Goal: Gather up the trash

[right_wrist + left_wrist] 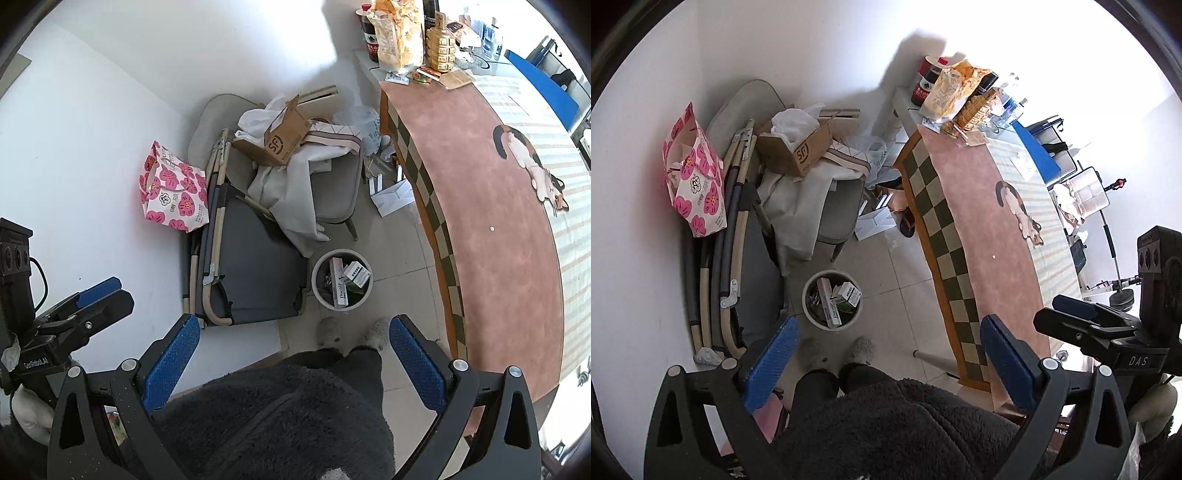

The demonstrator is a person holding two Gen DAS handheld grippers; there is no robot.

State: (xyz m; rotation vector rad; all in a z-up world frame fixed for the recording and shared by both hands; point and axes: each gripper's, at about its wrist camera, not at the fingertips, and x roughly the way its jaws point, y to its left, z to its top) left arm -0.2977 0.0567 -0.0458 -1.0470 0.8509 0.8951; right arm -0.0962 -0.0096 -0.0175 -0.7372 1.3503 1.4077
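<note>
white cardboard cartons point(837, 302) already fill the round pale waste bin point(318, 291) on the tiled floor beside the table's checked edge; the left gripper point(886, 363) and right gripper point(293, 363) hang above it, jaws wide and empty; judging by this, only a tiny white scrap point(491, 229) remains mid-table on the pink cloth point(491, 166).

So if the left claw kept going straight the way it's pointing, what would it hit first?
Probably the floor tiles between the trash bin and the table edge. The open left claw aims steeply down with nothing between its fingers; depth is uncertain.
</note>
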